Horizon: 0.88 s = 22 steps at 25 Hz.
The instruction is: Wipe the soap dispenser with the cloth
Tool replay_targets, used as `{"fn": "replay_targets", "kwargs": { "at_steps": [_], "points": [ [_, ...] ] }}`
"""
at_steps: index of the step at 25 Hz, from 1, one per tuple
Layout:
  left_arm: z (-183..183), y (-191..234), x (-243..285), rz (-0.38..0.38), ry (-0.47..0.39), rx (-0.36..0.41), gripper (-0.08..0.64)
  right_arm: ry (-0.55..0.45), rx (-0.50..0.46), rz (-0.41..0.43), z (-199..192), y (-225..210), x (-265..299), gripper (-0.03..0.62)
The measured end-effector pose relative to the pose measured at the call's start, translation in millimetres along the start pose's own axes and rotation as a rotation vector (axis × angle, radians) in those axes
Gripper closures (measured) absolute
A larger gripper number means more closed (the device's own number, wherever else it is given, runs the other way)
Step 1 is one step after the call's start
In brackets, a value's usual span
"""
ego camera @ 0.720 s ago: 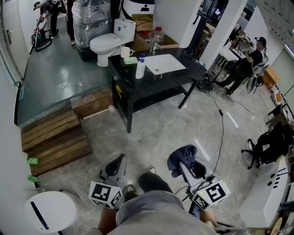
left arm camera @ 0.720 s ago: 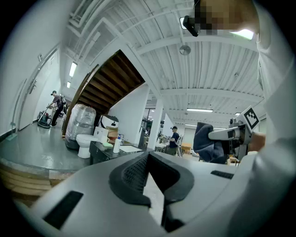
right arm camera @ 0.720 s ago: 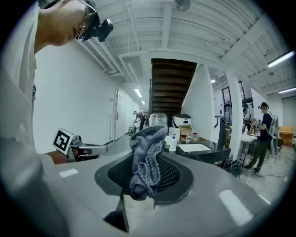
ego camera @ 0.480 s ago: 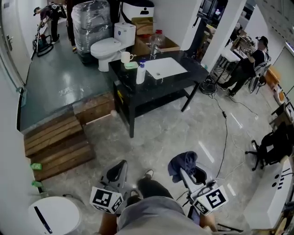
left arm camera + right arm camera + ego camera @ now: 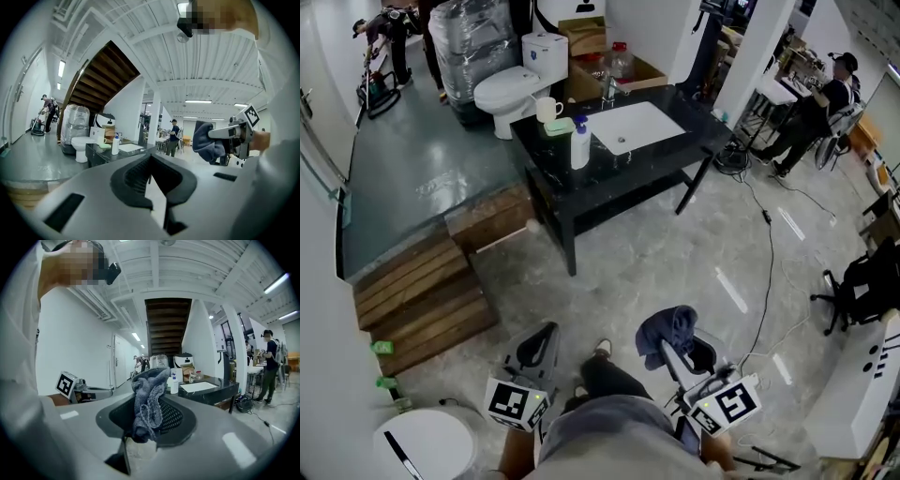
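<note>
The white soap dispenser (image 5: 579, 147) with a blue pump stands on the black counter (image 5: 675, 150) left of the white basin, far ahead of me; it also shows small as the dispenser (image 5: 115, 145) and dispenser (image 5: 174, 382) in both gripper views. My right gripper (image 5: 668, 345) is shut on a blue-grey cloth (image 5: 666, 328), which hangs bunched from its jaws, the cloth (image 5: 149, 399) filling the jaw gap. My left gripper (image 5: 542, 339) is shut and holds nothing. Both are held low near my body, well short of the counter.
A white cup (image 5: 548, 109) and a green soap dish (image 5: 560, 126) sit beside the dispenser. A toilet (image 5: 511, 84) stands behind the counter. Wooden steps (image 5: 422, 291) lie at left, a white bin (image 5: 422, 450) near left, cables (image 5: 750, 281) on the floor at right. People work at the far edges.
The counter has shifted slightly nearer and downward in the head view as I walk forward. Both grippers keep their pose, the cloth still in the right one.
</note>
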State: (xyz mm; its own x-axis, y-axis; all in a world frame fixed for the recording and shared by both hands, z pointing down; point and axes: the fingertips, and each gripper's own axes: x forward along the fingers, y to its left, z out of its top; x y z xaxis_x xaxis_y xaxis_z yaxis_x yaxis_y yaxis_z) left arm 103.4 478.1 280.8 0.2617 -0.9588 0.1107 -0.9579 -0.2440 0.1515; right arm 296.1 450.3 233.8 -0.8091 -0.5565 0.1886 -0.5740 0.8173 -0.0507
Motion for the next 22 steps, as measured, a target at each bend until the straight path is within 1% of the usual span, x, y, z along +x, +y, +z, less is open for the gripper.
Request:
{"fn": "replay_targets", "kwargs": {
  "at_steps": [3,8,13,18,22],
  "points": [
    [4,10,25,-0.009,0.010,-0.014,0.554,-0.001,0.044,-0.001,2,-18,20,0.480],
    [6,25,65,-0.037,0.028,-0.012,0.554,0.007,0.090,0.035,2,-40,60,0.477],
    [13,36,102,-0.060,0.045,-0.051,0.554,-0.004,0.095,0.063,12,-62,94,0.476],
    [37,42,129,-0.051,0.008,-0.030,0.554,-0.029,0.074,0.099,30,-76,113,0.476],
    [52,46,155,-0.066,-0.013,-0.036,0.554,-0.061,0.046,0.102,44,-92,126,0.474]
  ]
}}
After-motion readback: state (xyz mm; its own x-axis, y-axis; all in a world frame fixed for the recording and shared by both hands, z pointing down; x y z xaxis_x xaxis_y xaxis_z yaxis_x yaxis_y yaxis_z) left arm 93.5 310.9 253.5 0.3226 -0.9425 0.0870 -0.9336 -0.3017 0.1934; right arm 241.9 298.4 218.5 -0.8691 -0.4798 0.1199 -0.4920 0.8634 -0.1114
